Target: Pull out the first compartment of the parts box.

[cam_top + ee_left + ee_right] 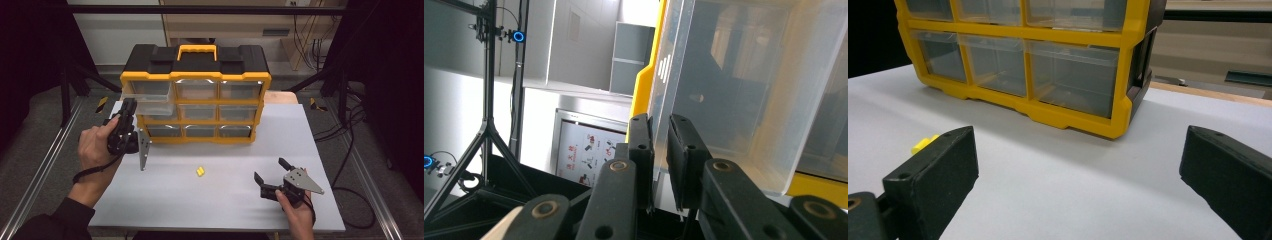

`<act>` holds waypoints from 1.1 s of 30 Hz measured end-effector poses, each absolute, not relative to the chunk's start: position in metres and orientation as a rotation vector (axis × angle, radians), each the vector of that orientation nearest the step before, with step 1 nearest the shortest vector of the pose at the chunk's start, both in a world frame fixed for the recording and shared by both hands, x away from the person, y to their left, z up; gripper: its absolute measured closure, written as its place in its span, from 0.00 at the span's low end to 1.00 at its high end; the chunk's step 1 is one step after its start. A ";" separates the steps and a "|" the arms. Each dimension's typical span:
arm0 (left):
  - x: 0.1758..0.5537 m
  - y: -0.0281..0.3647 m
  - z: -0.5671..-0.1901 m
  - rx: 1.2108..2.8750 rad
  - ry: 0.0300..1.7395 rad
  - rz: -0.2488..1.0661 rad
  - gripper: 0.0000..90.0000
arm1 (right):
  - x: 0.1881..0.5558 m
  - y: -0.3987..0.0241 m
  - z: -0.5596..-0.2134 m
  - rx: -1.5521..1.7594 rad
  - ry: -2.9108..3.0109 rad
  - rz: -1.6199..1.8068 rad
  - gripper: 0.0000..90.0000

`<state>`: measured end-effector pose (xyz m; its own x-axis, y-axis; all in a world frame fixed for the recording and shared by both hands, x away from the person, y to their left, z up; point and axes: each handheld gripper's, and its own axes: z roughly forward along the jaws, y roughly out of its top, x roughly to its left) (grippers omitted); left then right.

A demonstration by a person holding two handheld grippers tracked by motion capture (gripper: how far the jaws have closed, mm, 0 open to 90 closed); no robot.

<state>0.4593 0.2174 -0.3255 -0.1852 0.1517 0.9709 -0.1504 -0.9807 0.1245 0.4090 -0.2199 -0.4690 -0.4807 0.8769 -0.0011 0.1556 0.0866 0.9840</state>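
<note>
A yellow-and-black organizer (196, 75) with clear drawers stands at the back of the table. One clear drawer (150, 102) in its left column is pulled partway out. My left gripper (129, 105) is shut on that drawer's front wall. In the left gripper view the jaws (660, 125) pinch the thin clear wall of the drawer (734, 85), which looks empty. My right gripper (270, 169) hovers open over the front right of the table, holding nothing. A small yellow piece (200, 171) lies on the table to its left, and peeks from behind one jaw (923, 143).
The white table (225, 200) has bare room around the yellow piece. Wooden furniture and cables lie behind the organizer (1023, 65). Black frame posts stand at both sides of the table.
</note>
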 end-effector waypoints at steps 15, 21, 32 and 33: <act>0.448 0.216 -0.325 1.855 0.017 2.282 0.89 | 0.408 -0.220 -0.469 1.028 1.731 1.449 0.03; 0.444 0.216 -0.326 1.865 0.039 2.268 0.89 | 0.409 -0.219 -0.469 1.026 1.733 1.448 0.02; 0.433 0.215 -0.325 1.856 0.035 2.271 0.89 | 0.408 -0.219 -0.469 1.022 1.733 1.450 0.02; 0.432 0.215 -0.325 1.855 0.034 2.274 0.89 | 0.408 -0.219 -0.469 1.022 1.733 1.450 0.02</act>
